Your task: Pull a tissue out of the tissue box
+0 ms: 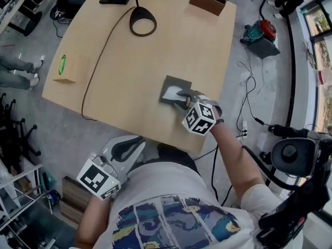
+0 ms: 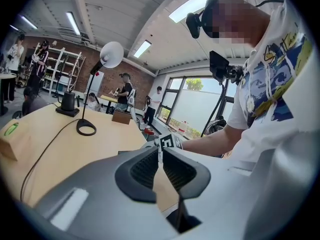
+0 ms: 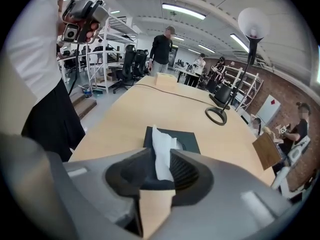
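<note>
A flat dark grey tissue box [image 1: 175, 83] lies near the front right edge of the wooden table [image 1: 155, 51], with a white tissue [image 1: 170, 92] standing up from its slot. My right gripper [image 1: 182, 98] points down at the box. In the right gripper view the tissue [image 3: 161, 149] rises between the two pads of that gripper [image 3: 162, 165], which stand a little apart around it above the box [image 3: 188, 142]. My left gripper [image 1: 139, 140] hangs off the table's front edge at the person's left side; its pads [image 2: 145, 168] meet with nothing between them.
A lamp's ring base [image 1: 142, 21] and its cable cross the table's middle. A small cardboard box [image 1: 65, 69] sits at the left edge, a brown wooden box [image 1: 207, 0] at the far right corner. A chair [image 1: 290, 154] and floor cables stand to the right.
</note>
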`<state>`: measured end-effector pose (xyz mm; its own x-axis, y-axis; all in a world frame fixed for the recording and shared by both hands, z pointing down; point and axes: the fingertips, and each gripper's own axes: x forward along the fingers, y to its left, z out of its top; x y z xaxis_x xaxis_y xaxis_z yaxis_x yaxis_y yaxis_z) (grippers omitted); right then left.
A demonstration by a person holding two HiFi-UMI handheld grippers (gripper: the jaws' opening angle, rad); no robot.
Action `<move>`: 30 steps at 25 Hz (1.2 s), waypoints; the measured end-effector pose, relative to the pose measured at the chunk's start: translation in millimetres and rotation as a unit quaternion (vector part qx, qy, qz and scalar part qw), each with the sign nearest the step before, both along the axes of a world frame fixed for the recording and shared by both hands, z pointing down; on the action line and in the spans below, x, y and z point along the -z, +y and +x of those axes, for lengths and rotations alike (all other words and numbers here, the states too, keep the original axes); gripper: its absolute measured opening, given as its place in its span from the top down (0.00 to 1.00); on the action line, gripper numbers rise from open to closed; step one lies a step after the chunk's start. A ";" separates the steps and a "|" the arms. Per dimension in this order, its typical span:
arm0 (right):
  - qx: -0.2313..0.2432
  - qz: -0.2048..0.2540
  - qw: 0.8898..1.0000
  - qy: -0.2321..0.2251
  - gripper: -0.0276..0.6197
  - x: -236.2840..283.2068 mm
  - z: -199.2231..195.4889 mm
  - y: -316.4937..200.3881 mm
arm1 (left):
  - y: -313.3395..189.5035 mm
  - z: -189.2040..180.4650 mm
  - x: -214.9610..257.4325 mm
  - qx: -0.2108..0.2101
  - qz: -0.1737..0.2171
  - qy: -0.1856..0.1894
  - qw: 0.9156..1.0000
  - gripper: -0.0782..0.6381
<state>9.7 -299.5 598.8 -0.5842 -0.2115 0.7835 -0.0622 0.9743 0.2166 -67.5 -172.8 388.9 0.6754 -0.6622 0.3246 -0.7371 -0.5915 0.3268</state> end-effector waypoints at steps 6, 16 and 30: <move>-0.007 0.004 1.000 -0.003 0.91 -2.7 0.1 -0.9 | 0.2 -3.6 -1.1 0.005 -0.002 -0.002 1.000 0.84; -0.024 0.012 1.000 -0.010 0.95 2.6 -3.1 -2.3 | 1.2 -10.9 -0.7 0.000 0.004 0.001 1.000 0.84; -0.071 0.055 0.996 -0.028 0.95 47.2 -2.5 5.1 | 24.5 -21.6 3.5 -0.029 0.020 0.013 0.999 0.84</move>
